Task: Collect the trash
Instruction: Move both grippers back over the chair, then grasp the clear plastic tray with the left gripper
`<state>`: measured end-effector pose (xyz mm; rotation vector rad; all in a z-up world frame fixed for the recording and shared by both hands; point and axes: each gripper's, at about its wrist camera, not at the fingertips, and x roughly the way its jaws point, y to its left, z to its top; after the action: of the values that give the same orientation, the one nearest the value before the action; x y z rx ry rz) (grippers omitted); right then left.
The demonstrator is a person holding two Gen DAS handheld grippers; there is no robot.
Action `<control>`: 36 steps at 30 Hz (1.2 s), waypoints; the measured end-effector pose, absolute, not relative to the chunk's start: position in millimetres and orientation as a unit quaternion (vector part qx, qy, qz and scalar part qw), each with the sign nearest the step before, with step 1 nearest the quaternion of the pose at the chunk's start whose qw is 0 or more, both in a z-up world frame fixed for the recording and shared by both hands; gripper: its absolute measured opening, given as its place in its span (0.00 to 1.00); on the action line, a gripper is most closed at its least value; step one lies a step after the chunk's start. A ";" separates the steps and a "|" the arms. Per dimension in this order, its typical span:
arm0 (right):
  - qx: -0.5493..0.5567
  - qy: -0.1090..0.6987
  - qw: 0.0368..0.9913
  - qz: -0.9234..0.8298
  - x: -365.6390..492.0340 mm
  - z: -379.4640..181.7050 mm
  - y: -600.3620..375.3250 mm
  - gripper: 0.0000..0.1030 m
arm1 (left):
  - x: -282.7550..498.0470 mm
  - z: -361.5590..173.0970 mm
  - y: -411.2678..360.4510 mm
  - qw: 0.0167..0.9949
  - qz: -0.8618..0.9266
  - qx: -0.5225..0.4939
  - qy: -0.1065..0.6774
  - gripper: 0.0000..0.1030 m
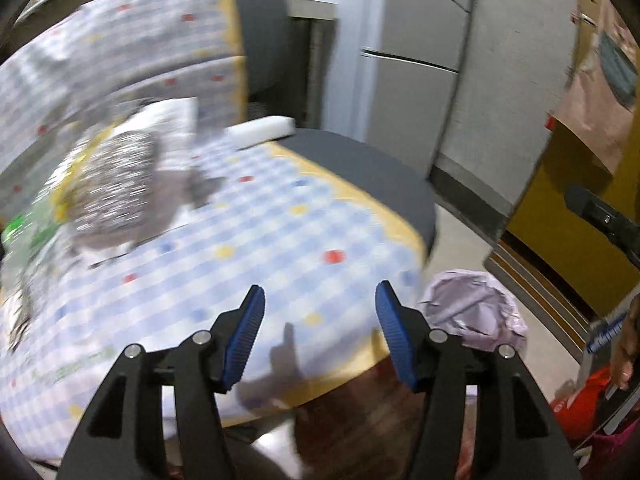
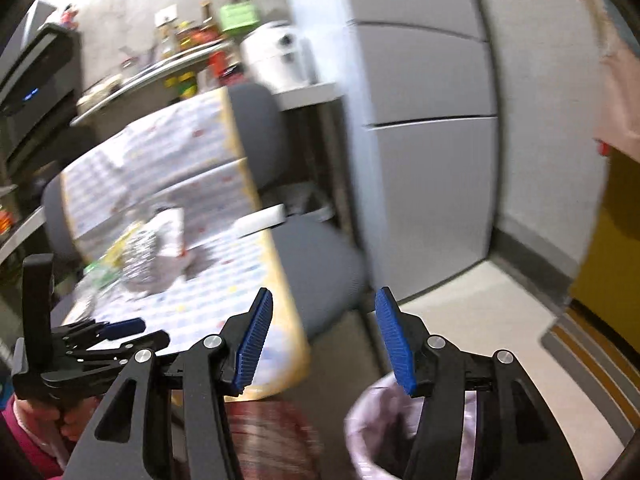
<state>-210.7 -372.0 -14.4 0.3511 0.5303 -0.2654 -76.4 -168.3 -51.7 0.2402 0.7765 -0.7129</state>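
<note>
At far left in the left wrist view we see trash heaped on the checkered cloth point(image 1: 248, 240) that covers the chair seat: a green-labelled clear wrapper point(image 1: 24, 232), blurred, and just beside it a crumpled silver foil bag point(image 1: 116, 188) resting against the cloth-draped backrest. A white block point(image 1: 264, 130) lies further back, near the cloth's yellow edge. To the right of that edge the grey chair seat point(image 1: 372, 168) shows bare, then drops to pale floor point(image 1: 460, 236) with open room up to the grey fridge point(image 1: 408, 92).

Our left gripper point(image 1: 320, 336) hovers above the near part of the cloth, its jaws spread wide and holding nothing. Lower right of it, on the floor, stands the lined bin point(image 1: 476, 312); its contents are too blurred to tell.

In the right wrist view the foil bag point(image 2: 140, 256) sits well to the left, the left gripper point(image 2: 120, 326) low beside it, gripped by a hand point(image 2: 60, 420). Our right gripper point(image 2: 324, 340) has its jaws wide and empty, above the floor between the chair and the bin point(image 2: 372, 432), whose lilac liner folds over the rim.
</note>
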 end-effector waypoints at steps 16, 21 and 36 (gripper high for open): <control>0.101 0.308 0.945 0.047 -54.8 28.1 -248.7 0.64 | 8.4 -35.1 26.4 0.931 -0.098 0.068 0.345 0.74; 0.126 0.314 0.939 0.062 -29.4 26.3 -234.5 0.66 | 37.1 -38.9 39.0 0.931 -0.093 0.096 0.340 0.75; 0.130 0.333 0.933 0.030 -23.2 13.5 -242.2 0.67 | 103.5 -61.7 -12.2 0.900 -0.115 0.239 0.345 0.39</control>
<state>-23.2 -242.2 13.5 0.2665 0.6809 0.0622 103.5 -12.2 -61.7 0.4943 0.7142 -0.2382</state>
